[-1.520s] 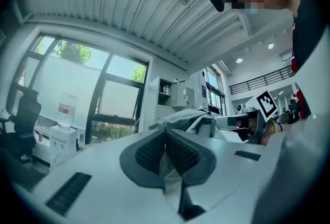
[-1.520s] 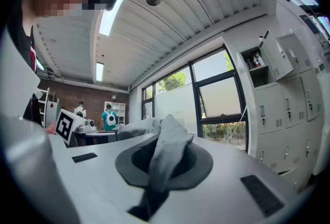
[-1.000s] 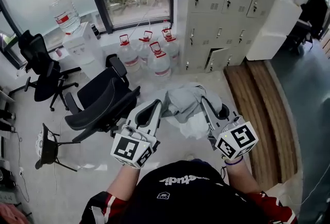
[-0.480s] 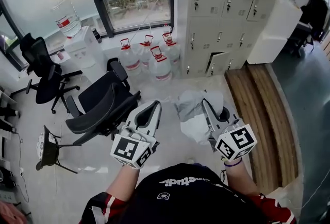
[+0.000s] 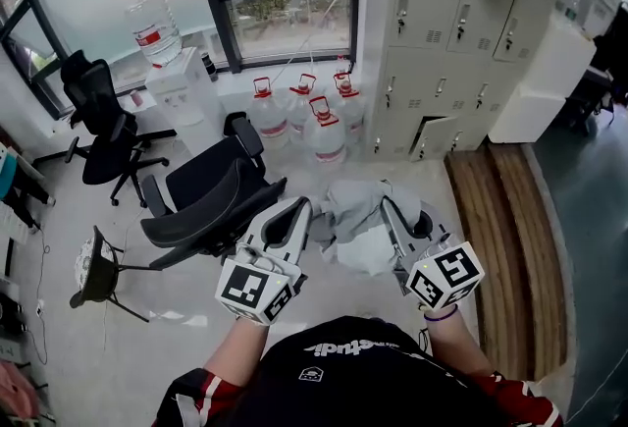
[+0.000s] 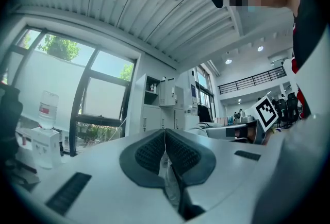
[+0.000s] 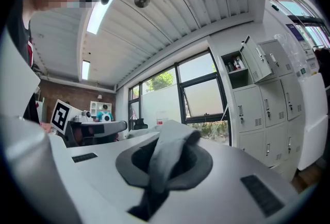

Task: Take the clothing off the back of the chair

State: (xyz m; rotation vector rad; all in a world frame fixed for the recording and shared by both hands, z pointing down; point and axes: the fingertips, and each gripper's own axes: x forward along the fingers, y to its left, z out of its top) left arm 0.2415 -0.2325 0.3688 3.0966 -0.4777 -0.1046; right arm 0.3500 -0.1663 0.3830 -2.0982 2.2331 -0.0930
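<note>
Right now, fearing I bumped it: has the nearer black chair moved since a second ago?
No. The nearer black chair still ends beside the water jugs; only the view shifted.

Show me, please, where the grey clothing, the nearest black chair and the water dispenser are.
grey clothing (image 5: pixel 357 206): head view, its bunched middle.
nearest black chair (image 5: pixel 201 182): head view, its broad dark cushion.
water dispenser (image 5: pixel 182 86): head view, its white body.

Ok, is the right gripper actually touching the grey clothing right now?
Touching. The right gripper view shows the right gripper with its jaws closed on a fold of the grey clothing, the fabric bunched between them.
</note>
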